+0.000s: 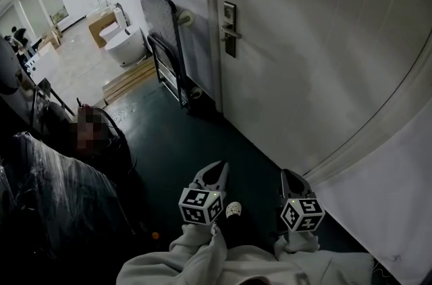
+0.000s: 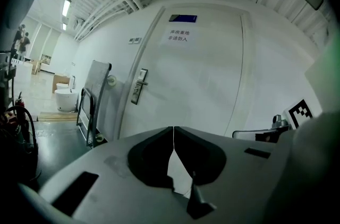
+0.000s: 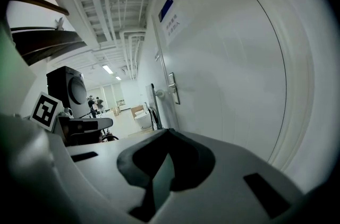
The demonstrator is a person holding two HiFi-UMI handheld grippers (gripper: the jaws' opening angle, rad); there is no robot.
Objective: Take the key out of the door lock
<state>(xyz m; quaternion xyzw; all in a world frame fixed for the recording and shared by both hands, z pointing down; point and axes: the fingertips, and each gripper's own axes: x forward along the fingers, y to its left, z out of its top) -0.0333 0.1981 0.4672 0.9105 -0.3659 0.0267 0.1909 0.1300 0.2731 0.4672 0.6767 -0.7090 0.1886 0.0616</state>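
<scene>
1. Left tool point(image 1: 221, 165): you hold it low at the near edge of the head view, above the dark floor point(image 1: 196, 142). In the left gripper view its jaws meet tip to tip, with nothing between them.
2. Right tool point(image 1: 290, 173): it sits beside the left tool, to its right and not touching it, closer to the foot of the door. Its jaws are likewise closed and empty.
3. Door point(image 1: 317, 54): white and shut, it fills the right of the scene. Both tools point toward it and are well apart from it.
4. Lock plate point(image 1: 230, 29): a dark upright plate at the door's left edge, far from both tools, with a lever handle point(image 1: 231, 35) across it. The key is too small to make out in any view.
5. Notice point(image 2: 178, 35): a paper sheet high on the door, above the lock plate and to its right.
6. Folded trolley point(image 1: 162, 40): it leans upright against the wall, just left of the door frame. A white tub point(image 1: 125, 46) stands farther left on the pale floor.
7. Sleeves point(image 1: 202, 253): your pale cuffs, directly behind the tools.
</scene>
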